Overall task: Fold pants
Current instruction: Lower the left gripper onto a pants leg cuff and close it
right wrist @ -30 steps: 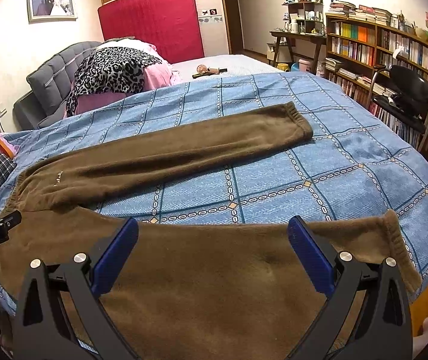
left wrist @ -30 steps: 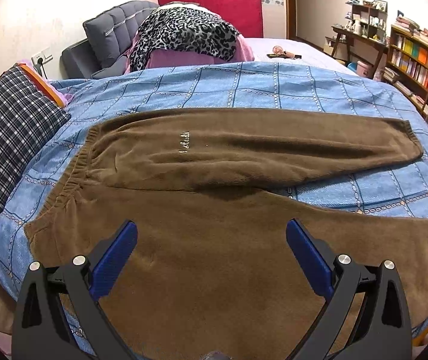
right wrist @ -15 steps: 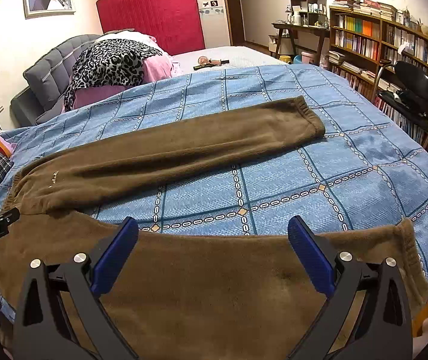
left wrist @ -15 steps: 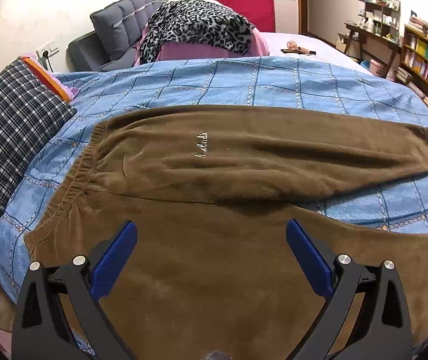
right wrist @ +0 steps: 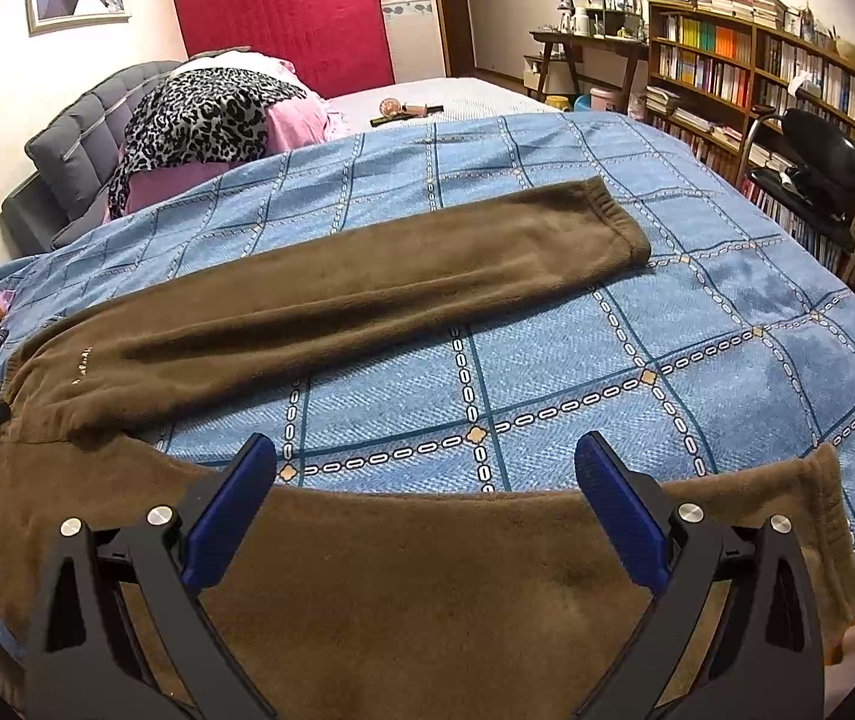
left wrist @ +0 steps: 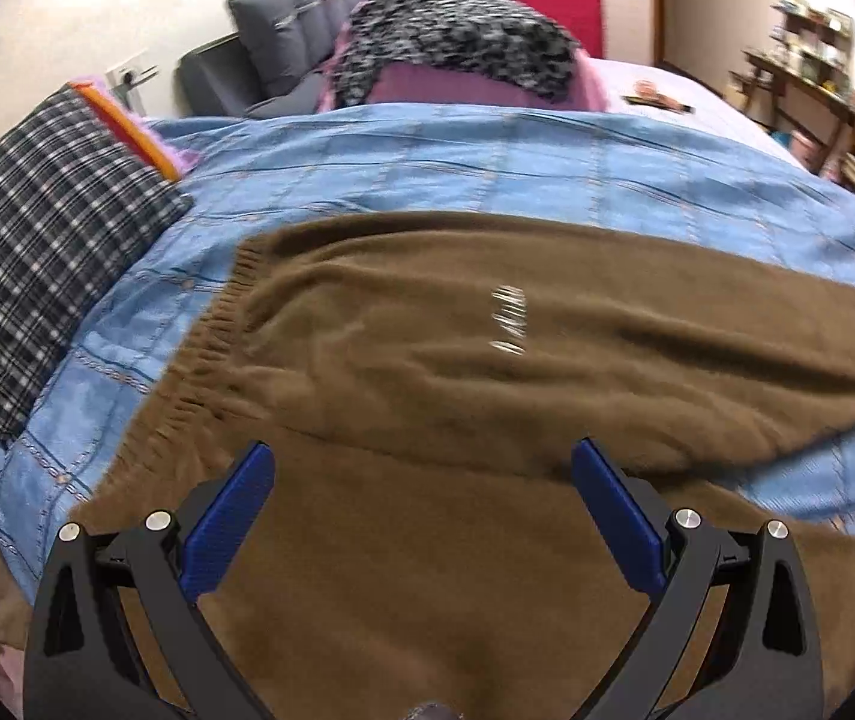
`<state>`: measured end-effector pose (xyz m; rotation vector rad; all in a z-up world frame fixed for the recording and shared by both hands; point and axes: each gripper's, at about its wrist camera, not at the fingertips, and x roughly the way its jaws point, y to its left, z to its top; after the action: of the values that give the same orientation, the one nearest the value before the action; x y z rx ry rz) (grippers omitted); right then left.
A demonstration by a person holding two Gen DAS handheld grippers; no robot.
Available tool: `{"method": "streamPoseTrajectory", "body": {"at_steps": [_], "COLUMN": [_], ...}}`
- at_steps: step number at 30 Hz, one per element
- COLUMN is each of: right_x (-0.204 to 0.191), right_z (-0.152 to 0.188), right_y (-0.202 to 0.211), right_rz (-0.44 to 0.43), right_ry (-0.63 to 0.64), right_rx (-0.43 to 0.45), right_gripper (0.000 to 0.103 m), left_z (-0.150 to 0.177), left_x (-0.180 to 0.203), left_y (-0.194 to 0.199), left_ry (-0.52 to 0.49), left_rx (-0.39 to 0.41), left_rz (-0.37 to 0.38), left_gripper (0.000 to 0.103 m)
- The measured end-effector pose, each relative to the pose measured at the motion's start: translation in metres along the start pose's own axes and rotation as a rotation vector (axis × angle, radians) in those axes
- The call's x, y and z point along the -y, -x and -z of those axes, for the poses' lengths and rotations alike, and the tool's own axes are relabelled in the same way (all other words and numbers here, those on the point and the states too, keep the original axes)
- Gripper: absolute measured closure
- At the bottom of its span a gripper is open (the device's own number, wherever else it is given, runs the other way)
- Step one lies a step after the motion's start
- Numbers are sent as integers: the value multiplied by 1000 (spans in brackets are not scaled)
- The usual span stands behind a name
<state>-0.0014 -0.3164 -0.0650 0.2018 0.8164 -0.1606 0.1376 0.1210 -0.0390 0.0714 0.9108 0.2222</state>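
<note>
Brown fleece pants (left wrist: 427, 372) lie spread flat on a blue checked bedspread (left wrist: 487, 168), waistband (left wrist: 199, 354) at the left, legs apart. My left gripper (left wrist: 421, 480) is open and empty, low over the near leg by the crotch. In the right wrist view the far leg (right wrist: 367, 288) runs to its cuff (right wrist: 613, 222), and the near leg (right wrist: 427, 570) lies along the bed's front edge. My right gripper (right wrist: 424, 474) is open and empty over the near leg's upper edge.
A plaid pillow (left wrist: 37, 240) lies at the left. A leopard-print and pink pile (right wrist: 211, 114) sits against the grey headboard (right wrist: 67, 132). Bookshelves (right wrist: 757, 78) and a black chair (right wrist: 817, 162) stand to the right of the bed.
Both grippers have moved forward and lower over the pants. The left view has closed in on the waistband area and is motion-blurred. Both stay open.
</note>
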Motion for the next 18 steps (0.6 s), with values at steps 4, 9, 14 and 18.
{"method": "streamPoseTrajectory", "body": {"at_steps": [4, 9, 14, 18], "right_x": [-4, -11, -20, -27], "right_z": [-4, -12, -16, -18], "right_y": [-12, -22, -35, -46], "right_rz": [3, 4, 3, 10], "right_ry": [5, 7, 20, 37], "right_rx": [-19, -27, -48, -72], "right_gripper": [3, 3, 3, 3], "left_z": [-21, -48, -75, -94], "left_x": [-34, -75, -117, -144], "left_y": [-21, -50, -87, -126], "left_ry": [56, 133, 229, 284], "left_rx": [-11, -37, -48, -48], "left_rz": [-40, -85, -84, -110], "left_gripper": [5, 5, 5, 5]}}
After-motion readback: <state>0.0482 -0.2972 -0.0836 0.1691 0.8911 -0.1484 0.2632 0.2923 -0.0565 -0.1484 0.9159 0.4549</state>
